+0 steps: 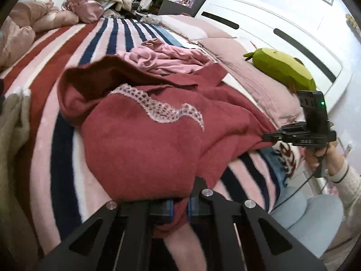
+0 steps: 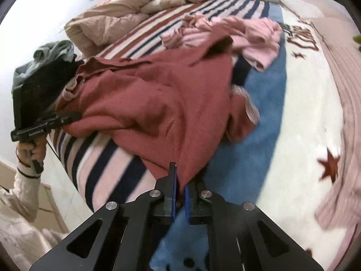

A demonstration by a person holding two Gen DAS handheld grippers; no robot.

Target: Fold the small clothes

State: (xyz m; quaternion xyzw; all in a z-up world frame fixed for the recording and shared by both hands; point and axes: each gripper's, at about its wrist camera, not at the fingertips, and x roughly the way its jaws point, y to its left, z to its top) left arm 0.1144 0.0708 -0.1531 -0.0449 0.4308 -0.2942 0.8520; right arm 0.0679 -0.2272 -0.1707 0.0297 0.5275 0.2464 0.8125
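A dark red knit garment (image 1: 146,140) with a pale lace trim (image 1: 162,108) lies bunched on the striped blanket (image 1: 56,72). My left gripper (image 1: 180,207) is shut on its near edge, with red cloth pinched between the blue pads. In the right wrist view the same garment (image 2: 158,94) spreads across the bed, and my right gripper (image 2: 180,196) is shut on its near corner. Each view shows the other gripper at the garment's opposite side: the right gripper (image 1: 270,135) and the left gripper (image 2: 72,117). A crumpled pink garment (image 1: 162,58) (image 2: 259,36) lies just beyond the red one.
A green plush toy (image 1: 282,67) sits on pink pillows by the white headboard (image 1: 270,22). A rumpled beige duvet (image 2: 108,22) fills the bed's far end. Beige cloth (image 1: 11,146) hangs at the left edge. The person's jeans-clad knees (image 1: 304,210) are beside the bed.
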